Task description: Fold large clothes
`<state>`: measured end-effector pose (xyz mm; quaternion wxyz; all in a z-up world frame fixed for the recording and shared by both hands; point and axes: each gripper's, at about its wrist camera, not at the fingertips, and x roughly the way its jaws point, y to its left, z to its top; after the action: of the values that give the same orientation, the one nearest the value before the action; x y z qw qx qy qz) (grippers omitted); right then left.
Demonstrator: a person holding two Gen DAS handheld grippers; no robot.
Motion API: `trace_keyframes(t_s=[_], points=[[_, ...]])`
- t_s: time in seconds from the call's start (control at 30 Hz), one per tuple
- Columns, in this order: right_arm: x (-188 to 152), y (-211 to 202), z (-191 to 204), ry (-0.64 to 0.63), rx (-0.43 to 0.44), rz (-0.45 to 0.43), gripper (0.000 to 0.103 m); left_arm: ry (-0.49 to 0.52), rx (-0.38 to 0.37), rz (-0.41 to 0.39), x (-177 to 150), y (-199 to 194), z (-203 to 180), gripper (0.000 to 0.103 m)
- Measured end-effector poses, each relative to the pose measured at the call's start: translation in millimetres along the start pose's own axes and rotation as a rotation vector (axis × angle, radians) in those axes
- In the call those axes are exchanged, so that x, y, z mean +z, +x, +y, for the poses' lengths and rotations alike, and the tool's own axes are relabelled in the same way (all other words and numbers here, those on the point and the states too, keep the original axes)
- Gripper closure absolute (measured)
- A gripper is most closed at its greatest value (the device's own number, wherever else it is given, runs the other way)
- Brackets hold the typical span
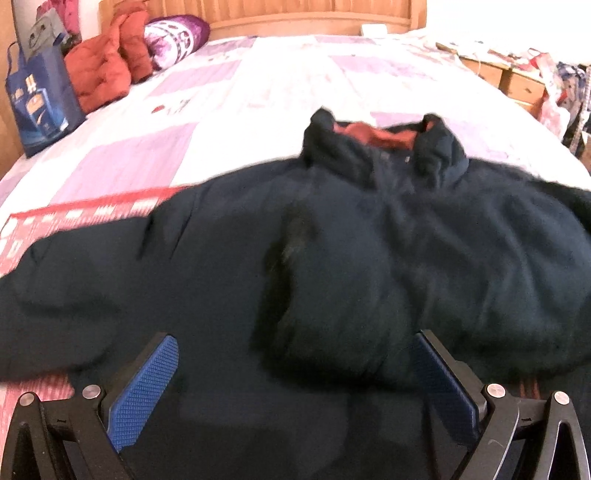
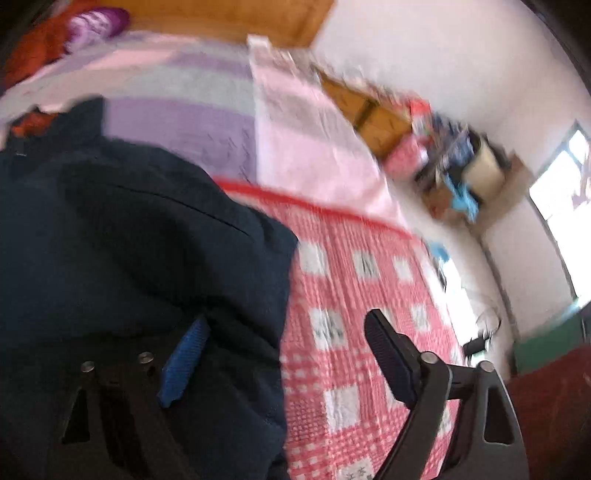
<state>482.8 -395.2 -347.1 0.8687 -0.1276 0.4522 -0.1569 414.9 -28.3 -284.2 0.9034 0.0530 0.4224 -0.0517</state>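
In the left wrist view, a big dark navy jacket lies spread out on the bed. Its collar points away toward the wooden headboard, and some orange lining shows inside the collar. One sleeve stretches out to the left of the collar, over a red and white checked blanket. The left gripper hovers over the bottom part of the jacket, on the near side of the collar. Its two blue pads are wide apart and hold nothing. A puffy orange coat and a blue bag sit far to the left of the collar.

In the right wrist view, the picture is blurry. The jacket fills the left side, and the checked blanket shows beside it. The right gripper is also wide open and holds nothing. One of its pads is over the jacket's right edge, and the other is over the blanket.

The step looks like grabbing a side of the jacket to fold it in. To do it well, each claw should pinch the thick cloth deep at the edge, so it does not slip, then carry it flat toward the middle below the collar.
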Motion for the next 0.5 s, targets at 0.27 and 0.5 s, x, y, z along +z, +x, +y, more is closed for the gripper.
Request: trace_keyframes(t_s=[0.27,0.5], points=[[4.8,-27.6,63.3,-0.007,0.291,-0.082,0.016,-0.026,-0.032,-0.043,57.7,28.2,-28.3,0.0],[-32.7,30.4,15.5,0.106,0.253,0.009,0.017,-0.089,-0.057,0.139,30.2,95.5,-7.9,0.0]])
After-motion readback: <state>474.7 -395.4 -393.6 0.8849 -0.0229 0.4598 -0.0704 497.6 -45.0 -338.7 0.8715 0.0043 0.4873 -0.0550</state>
